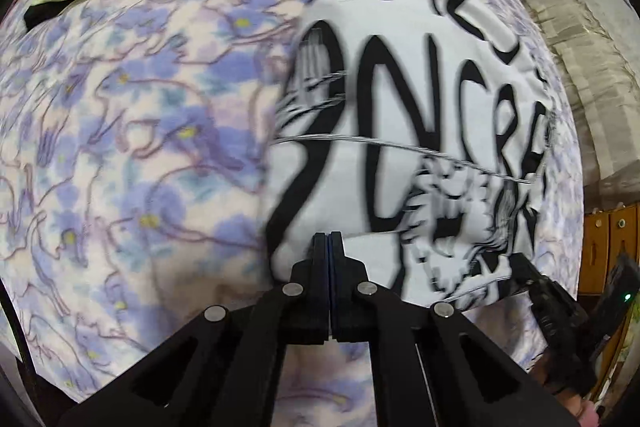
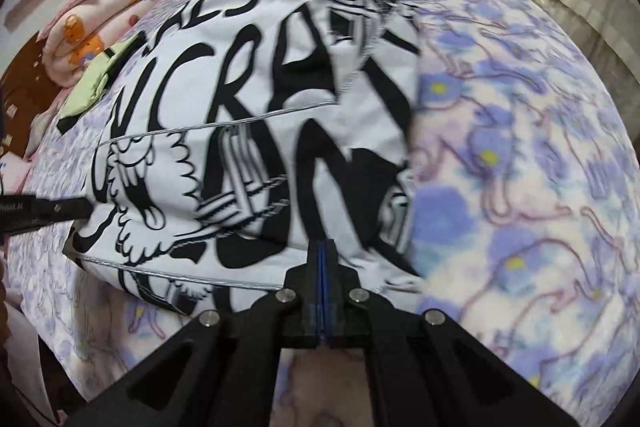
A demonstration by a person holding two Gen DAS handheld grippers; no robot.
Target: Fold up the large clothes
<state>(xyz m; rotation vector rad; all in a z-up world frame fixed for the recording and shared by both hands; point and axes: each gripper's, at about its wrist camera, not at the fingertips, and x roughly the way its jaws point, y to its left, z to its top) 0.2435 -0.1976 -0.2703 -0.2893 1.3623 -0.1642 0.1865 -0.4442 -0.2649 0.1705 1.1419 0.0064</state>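
Folded white printed shirt (image 1: 420,99) near edge pinched by both hand-held grippers, left (image 1: 328,235), right (image 2: 323,242), jaws pressed together; laying flat on bed (image 1: 140,147) likely needed next.

Even soft indoor light, no glare, heavy motion blur smearing the bedspread (image 1: 120,147), fisheye edges bending dark.
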